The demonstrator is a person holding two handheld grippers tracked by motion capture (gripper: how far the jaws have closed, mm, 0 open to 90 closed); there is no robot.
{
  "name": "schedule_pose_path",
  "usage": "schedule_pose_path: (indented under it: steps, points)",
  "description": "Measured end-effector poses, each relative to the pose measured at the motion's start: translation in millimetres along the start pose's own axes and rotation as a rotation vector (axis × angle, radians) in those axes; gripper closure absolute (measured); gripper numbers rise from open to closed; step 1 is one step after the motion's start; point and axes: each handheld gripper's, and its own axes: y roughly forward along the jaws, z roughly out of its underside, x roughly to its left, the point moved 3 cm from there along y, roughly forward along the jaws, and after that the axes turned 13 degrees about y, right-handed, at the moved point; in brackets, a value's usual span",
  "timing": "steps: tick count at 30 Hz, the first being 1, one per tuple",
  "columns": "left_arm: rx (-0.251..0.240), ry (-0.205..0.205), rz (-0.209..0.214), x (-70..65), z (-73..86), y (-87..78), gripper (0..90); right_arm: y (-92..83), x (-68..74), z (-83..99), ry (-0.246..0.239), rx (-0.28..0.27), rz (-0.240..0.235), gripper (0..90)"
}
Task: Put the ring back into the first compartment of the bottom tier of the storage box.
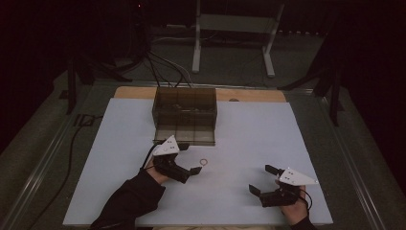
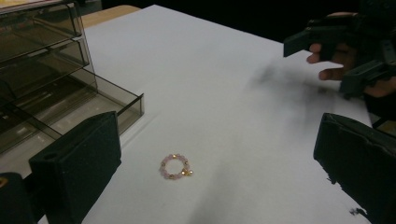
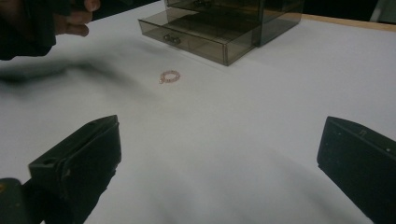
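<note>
**Bead ring lies just ahead of the left hand-held gripper, in front of the open drawer**

Landmark: the smoked-plastic drawer box (image 1: 185, 114) at the far middle of the white worktop (image 1: 249, 143). Its lowest drawer (image 2: 100, 108) is pulled out toward the person.

Object: a small ring of pink and gold beads (image 2: 175, 166) lies flat on the worktop, just in front of the open drawer's near edge and slightly toward its right corner. It touches neither the drawer nor either tool. As a closed loop it has no long axis, so the approach angle matters little; a small charm seems to hang at one side, though the picture is too soft to be sure.

Left hand-held gripper (image 1: 193, 170): jaws spread wide, nothing between them. It sits in front of the drawer box on its left side, tips pointing toward the ring, which is near and centred between the jaws in the left gripper view.

Right hand-held gripper (image 1: 261, 179): jaws also wide apart and empty. It rests well in front of the drawer box and off to its right, well apart from the ring; in the right gripper view the ring (image 3: 169, 76) is small and far off.

Judgement: the left side is plainly the nearer. The pick likely calls for a short advance forward and down over the ring, then a carry back to the open drawer.
</note>
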Motion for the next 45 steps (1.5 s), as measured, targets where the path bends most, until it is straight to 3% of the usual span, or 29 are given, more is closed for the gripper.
schedule_pose_path:
  steps: [3,12,17,20,23,24,25,28,45]
  points:
    - [0.012,0.038,-0.017,-0.2,1.1,5.5,2.2,0.0,-0.3,0.1,0.001,0.001,-0.001,0.0]
    - [0.081,0.019,-0.012,0.2,1.0,20.5,8.8,-0.1,-0.5,0.1,0.004,0.001,0.000,0.0]
    - [0.089,0.018,-0.040,2.5,2.1,26.6,16.5,-0.1,-0.5,-0.1,0.004,-0.001,0.000,0.0]
    - [0.128,0.015,-0.059,5.5,5.9,32.7,18.1,-0.4,-0.2,-0.1,0.005,-0.001,-0.001,0.0]
    - [0.140,0.015,-0.071,6.5,6.7,34.8,25.8,-0.4,-0.2,-0.1,0.006,-0.001,-0.001,0.0]
    - [0.170,0.022,-0.097,7.9,7.7,37.3,25.8,-0.4,-0.4,-0.1,0.005,-0.001,-0.001,0.0]
    - [0.179,0.018,-0.110,8.8,8.4,38.9,32.9,-0.4,-0.5,-0.1,0.006,-0.001,-0.001,0.0]
    - [0.204,0.007,-0.125,12.2,11.1,42.8,39.0,-0.6,-0.4,-0.1,0.007,-0.002,-0.001,0.0]
    - [0.281,-0.020,-0.084,18.7,21.8,60.8,67.2,-1.6,-1.0,-0.4,0.010,-0.007,0.004,0.0]
